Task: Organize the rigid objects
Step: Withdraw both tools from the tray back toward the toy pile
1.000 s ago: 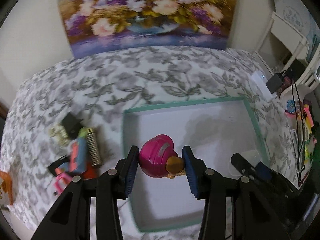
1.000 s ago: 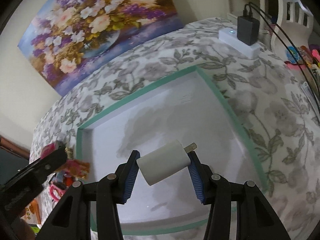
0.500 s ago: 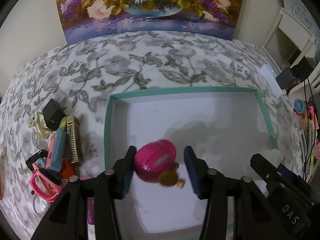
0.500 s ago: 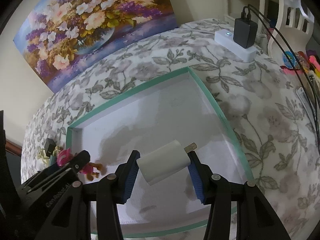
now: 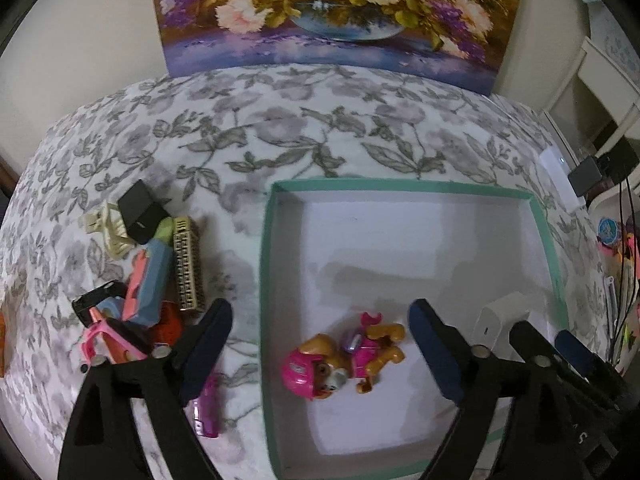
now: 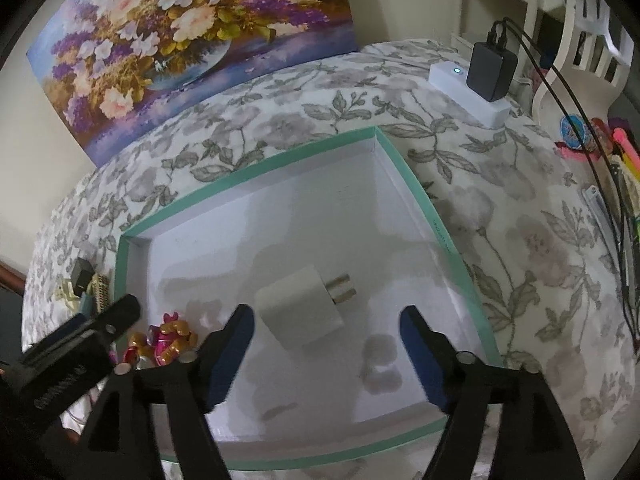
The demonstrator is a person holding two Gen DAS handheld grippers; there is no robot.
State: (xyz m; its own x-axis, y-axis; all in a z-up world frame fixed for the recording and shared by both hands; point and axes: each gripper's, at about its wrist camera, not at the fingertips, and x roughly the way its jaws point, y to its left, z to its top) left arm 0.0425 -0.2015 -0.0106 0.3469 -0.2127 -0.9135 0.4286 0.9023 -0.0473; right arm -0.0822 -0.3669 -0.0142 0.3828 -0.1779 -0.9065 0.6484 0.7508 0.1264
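A toy dog with a pink helmet [image 5: 340, 356] lies on its side on the white floor of the teal-rimmed box [image 5: 400, 186]. My left gripper [image 5: 320, 318] hangs over it with its jaws opening wide, the pads clear of the toy. A white plug charger [image 6: 300, 308] rests on the box floor [image 6: 248, 172], prongs pointing right. My right gripper [image 6: 328, 320] is just behind it, jaws opening and touching nothing. The charger [image 5: 500, 316] also shows in the left wrist view, and the toy [image 6: 168, 344] in the right wrist view.
A pile of small items [image 5: 152, 272] lies left of the box, with a black cube [image 5: 140, 210], a brown comb [image 5: 186, 264] and a purple piece [image 5: 206, 404]. A white power strip [image 6: 448, 76] carrying a black adapter [image 6: 490, 72] and cables sits at the back right. A flower painting [image 5: 340, 12] leans at the back.
Both grippers opened. The toy dog dropped from the left jaws onto the box floor, and the charger fell from the right jaws and lies flat. The left gripper sank lower.
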